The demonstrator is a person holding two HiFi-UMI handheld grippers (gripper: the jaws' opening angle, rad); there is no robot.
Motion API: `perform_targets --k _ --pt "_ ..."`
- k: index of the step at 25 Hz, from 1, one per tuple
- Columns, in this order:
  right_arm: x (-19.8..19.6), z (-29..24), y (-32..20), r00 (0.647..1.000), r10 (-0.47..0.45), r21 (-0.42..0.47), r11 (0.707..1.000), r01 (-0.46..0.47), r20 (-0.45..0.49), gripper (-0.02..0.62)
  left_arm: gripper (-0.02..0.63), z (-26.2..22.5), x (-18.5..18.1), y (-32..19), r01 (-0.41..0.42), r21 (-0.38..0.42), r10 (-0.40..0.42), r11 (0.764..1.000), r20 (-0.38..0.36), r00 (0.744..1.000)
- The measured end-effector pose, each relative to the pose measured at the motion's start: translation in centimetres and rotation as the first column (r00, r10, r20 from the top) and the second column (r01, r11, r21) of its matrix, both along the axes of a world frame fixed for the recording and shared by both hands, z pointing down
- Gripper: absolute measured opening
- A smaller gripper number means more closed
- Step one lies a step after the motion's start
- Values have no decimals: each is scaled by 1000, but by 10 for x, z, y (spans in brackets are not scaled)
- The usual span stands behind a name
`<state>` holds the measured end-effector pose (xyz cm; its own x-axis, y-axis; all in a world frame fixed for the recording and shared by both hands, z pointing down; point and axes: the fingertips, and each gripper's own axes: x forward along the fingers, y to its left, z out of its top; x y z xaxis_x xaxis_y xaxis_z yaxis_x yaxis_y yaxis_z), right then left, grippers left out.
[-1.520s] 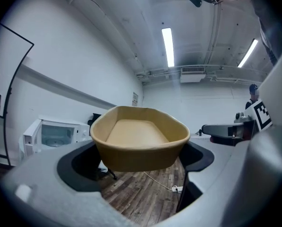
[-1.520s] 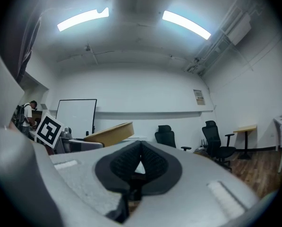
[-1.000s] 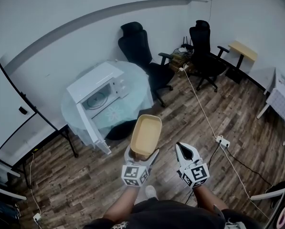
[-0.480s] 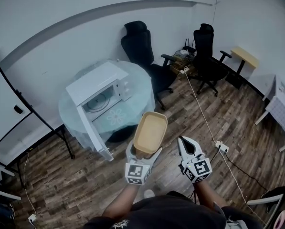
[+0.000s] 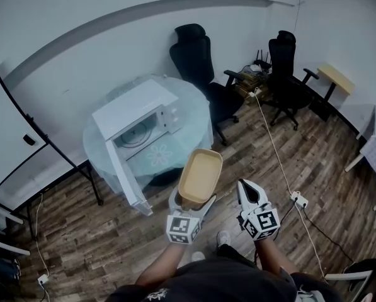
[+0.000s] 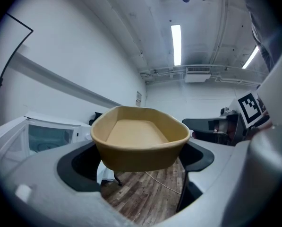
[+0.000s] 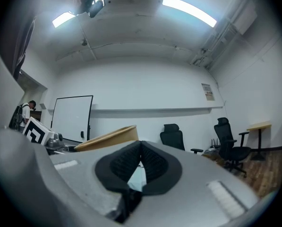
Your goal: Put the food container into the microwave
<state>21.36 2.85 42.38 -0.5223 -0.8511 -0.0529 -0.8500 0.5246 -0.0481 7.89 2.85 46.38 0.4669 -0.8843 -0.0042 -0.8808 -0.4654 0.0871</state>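
An empty tan food container (image 5: 200,176) is held out in front of me, my left gripper (image 5: 191,205) shut on its near end. In the left gripper view the container (image 6: 140,136) fills the middle between the jaws. The white microwave (image 5: 137,121) stands on a round glass table (image 5: 191,128) ahead and to the left, its door (image 5: 123,175) swung open toward me. My right gripper (image 5: 249,194) hangs beside the container's right, jaws shut and empty. In the right gripper view its black pads (image 7: 152,163) meet, and the container's rim (image 7: 107,138) shows at the left.
Two black office chairs (image 5: 203,65) (image 5: 288,68) stand behind the table. A white cable runs across the wood floor to a power strip (image 5: 298,199). A whiteboard (image 5: 14,146) on a stand is at the left, a small wooden desk (image 5: 337,78) at the far right.
I have stepped a little nearer to the table; the microwave and table look slightly larger and lower in view. The container stays in the left gripper, carried forward.
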Motion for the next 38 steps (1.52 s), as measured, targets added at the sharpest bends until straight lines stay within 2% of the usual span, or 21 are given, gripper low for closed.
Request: perform_targets --k 10,16,20,30,33,38 --pt "18 4 -74 998 -58 -16 998 58 19 1 523 5 18 -49 66 -15 -65 998 40 997" --pt "20 11 -114 989 -145 -26 989 145 29 0 523 0 31 -77 122 16 -123 992 101 987" --pt "17 12 -139 979 -202 -27 979 203 34 0 523 0 36 -94 160 19 -161 987 105 981" --pt "11 15 -175 936 -346 -24 937 348 64 1 523 7 34 -114 295 -2 -293 955 122 948" --pt "7 10 -181 916 -396 -9 918 397 72 0 523 8 25 -115 345 -4 -341 939 122 932" --pt "-4 11 -190 900 -428 -11 903 430 78 1 523 13 8 -115 399 -30 -393 916 120 912"
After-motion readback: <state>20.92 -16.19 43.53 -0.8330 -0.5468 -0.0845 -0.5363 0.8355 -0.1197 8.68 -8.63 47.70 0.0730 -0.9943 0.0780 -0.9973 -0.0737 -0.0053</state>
